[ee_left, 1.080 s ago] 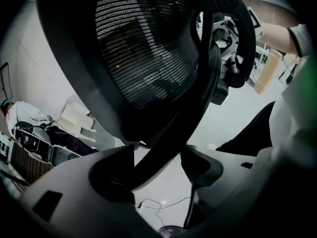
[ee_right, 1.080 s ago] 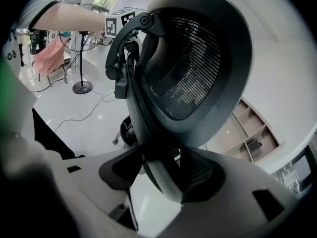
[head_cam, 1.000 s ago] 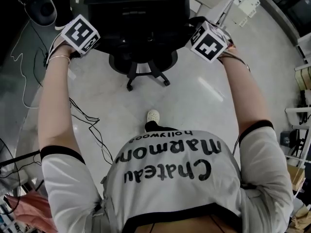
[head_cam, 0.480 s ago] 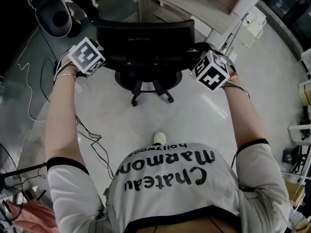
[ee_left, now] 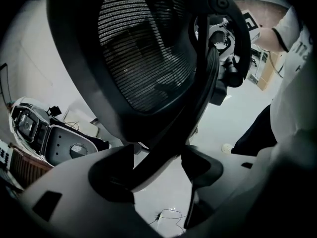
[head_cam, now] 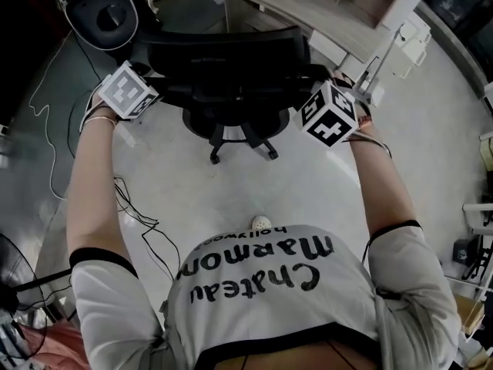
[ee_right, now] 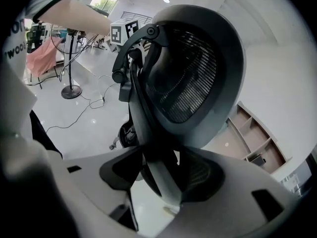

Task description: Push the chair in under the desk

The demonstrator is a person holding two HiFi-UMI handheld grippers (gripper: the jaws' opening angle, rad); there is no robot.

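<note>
Clamping chair (head_cam: 223,56) backrest edges, left claw (ee_left: 157,155), right claw (ee_right: 161,175), shirt (head_cam: 262,284) reading "Chateau Marmon"

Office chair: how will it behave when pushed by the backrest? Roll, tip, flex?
Likely rolls freely: the chair stands on a caster base on smooth floor. Left tongs and right tongs clamp the backrest edges high up, so uneven pushing may swivel or rock it. The mesh backrest looks thin-framed; expect slight flex.

Head view: the jaws of my left hand-held gripper (ee_left: 158,170) and right hand-held gripper (ee_right: 161,180) are out of sight. The surface (head_cam: 293,2) beyond them is cut off at the top edge.
</note>
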